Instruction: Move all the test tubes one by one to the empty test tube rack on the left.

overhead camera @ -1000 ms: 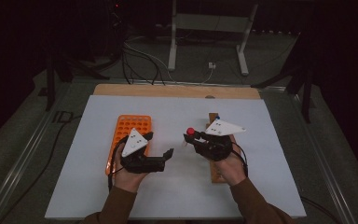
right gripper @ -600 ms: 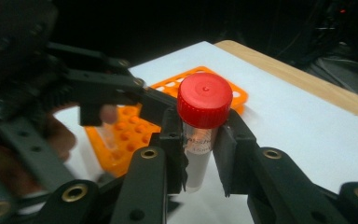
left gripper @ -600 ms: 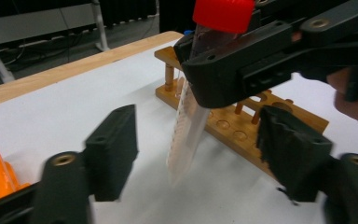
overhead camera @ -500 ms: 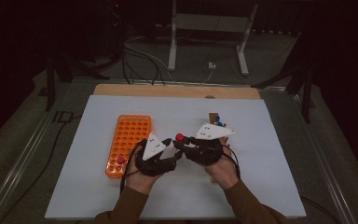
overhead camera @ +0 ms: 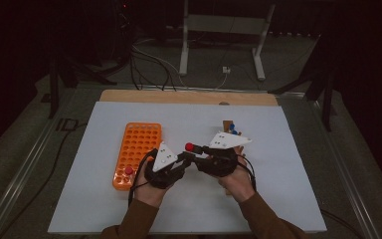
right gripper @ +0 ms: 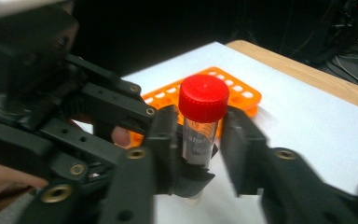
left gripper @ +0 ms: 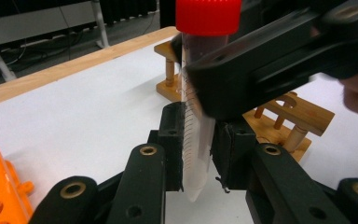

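Observation:
A clear tube with a red cap (overhead camera: 189, 147) stands upright between the two grippers, above the white table. My left gripper (left gripper: 199, 127) has just been closing, and its pads now press on the lower part of the tube (left gripper: 195, 154). My right gripper (right gripper: 200, 133) has just been opening. Its jaws stand beside the tube (right gripper: 203, 116) just under the cap, with a gap showing on one side. In the high view the left gripper (overhead camera: 183, 159) and the right gripper (overhead camera: 195, 155) meet tip to tip at the table's middle.
An orange tube rack (overhead camera: 138, 144) lies left of the hands, with one red-capped tube (overhead camera: 128, 171) in a near hole. A wooden rack (overhead camera: 227, 125) with blue-capped tubes stands behind the right hand. The white sheet (overhead camera: 288, 149) extends to the right.
The left gripper moved right, away from the orange rack, met the right gripper and shut on the tube. The right gripper carried the tube a little left, and its jaws have loosened.

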Action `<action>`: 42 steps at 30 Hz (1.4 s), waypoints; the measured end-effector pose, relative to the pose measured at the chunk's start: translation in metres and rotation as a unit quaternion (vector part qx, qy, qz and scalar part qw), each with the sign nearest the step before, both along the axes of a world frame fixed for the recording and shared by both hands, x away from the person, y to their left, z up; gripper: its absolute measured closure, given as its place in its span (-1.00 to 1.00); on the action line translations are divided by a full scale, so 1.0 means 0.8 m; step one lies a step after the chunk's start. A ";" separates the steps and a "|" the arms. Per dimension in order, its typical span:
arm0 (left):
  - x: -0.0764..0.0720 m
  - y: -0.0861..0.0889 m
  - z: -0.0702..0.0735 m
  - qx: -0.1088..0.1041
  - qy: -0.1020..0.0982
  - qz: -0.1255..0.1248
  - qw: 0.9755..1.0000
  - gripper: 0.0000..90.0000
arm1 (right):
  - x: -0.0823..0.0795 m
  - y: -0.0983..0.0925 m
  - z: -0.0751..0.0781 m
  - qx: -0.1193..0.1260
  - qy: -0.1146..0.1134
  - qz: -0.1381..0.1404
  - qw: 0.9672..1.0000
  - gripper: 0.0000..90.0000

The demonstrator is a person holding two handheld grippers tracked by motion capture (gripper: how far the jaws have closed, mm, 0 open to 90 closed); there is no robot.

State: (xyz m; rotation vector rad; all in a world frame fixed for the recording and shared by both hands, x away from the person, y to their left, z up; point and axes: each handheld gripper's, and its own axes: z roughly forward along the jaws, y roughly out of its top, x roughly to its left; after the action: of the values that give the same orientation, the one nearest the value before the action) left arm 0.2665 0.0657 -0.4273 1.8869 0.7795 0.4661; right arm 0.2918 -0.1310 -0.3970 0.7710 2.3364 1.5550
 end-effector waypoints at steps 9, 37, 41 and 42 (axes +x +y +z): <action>0.001 0.017 0.003 -0.007 -0.002 0.026 1.000 0.68 | 0.002 -0.022 0.004 0.029 -0.003 -0.009 1.000 -0.19; 0.000 0.103 0.017 -0.020 -0.021 0.098 0.995 0.67 | 0.010 -0.083 -0.028 -0.007 -0.002 -0.113 0.994 -1.00; 0.000 0.117 0.015 -0.021 -0.020 0.111 0.993 0.67 | 0.010 -0.091 -0.031 -0.009 0.002 -0.122 0.993 -1.00; 0.000 0.120 0.014 -0.020 -0.021 0.112 0.993 0.67 | 0.010 -0.093 -0.032 -0.009 0.002 -0.123 0.992 -1.00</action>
State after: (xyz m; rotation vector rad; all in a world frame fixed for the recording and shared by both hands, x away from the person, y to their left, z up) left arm 0.2664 0.1619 -0.4159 1.7548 0.9710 0.6231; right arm 0.3001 -0.2054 -0.4225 1.0157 2.1581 1.4269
